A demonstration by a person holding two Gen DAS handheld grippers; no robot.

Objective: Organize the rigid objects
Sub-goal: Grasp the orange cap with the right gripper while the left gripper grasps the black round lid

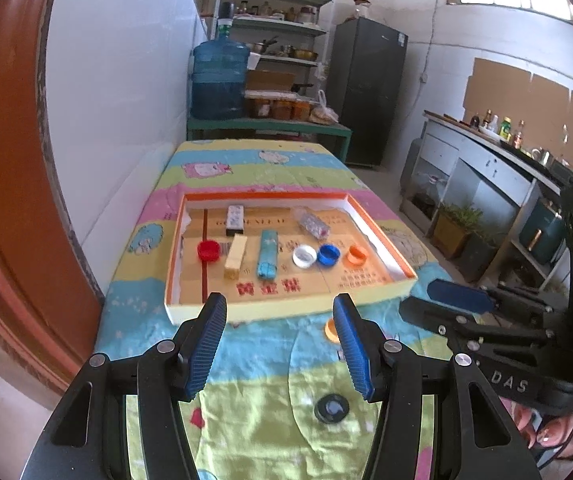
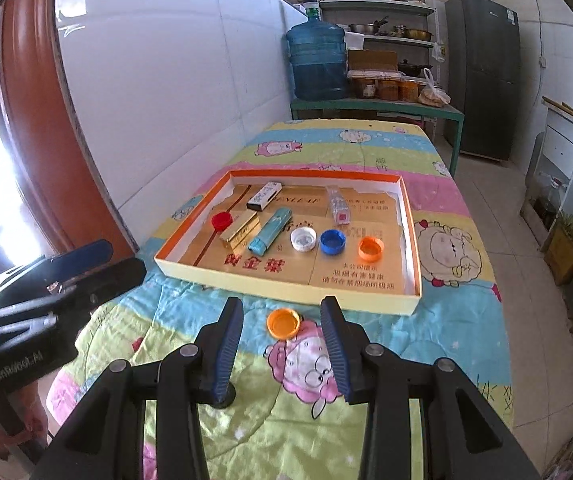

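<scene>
In the shallow orange-rimmed cardboard tray (image 2: 410, 240) the caps lie in a row at the front and the long packets behind, evidently sorted by kind. One orange plastic bottle cap (image 2: 283, 323) lies outside on the cartoon-print quilt (image 2: 466, 320), just beyond the right gripper (image 2: 282, 320), at its twelve o'clock. Its jaws stand partly apart, gripping nothing. The left gripper (image 1: 280, 312) gapes wider, also empty. A black round lid (image 1: 331, 408) sits near it (at five o'clock).
</scene>
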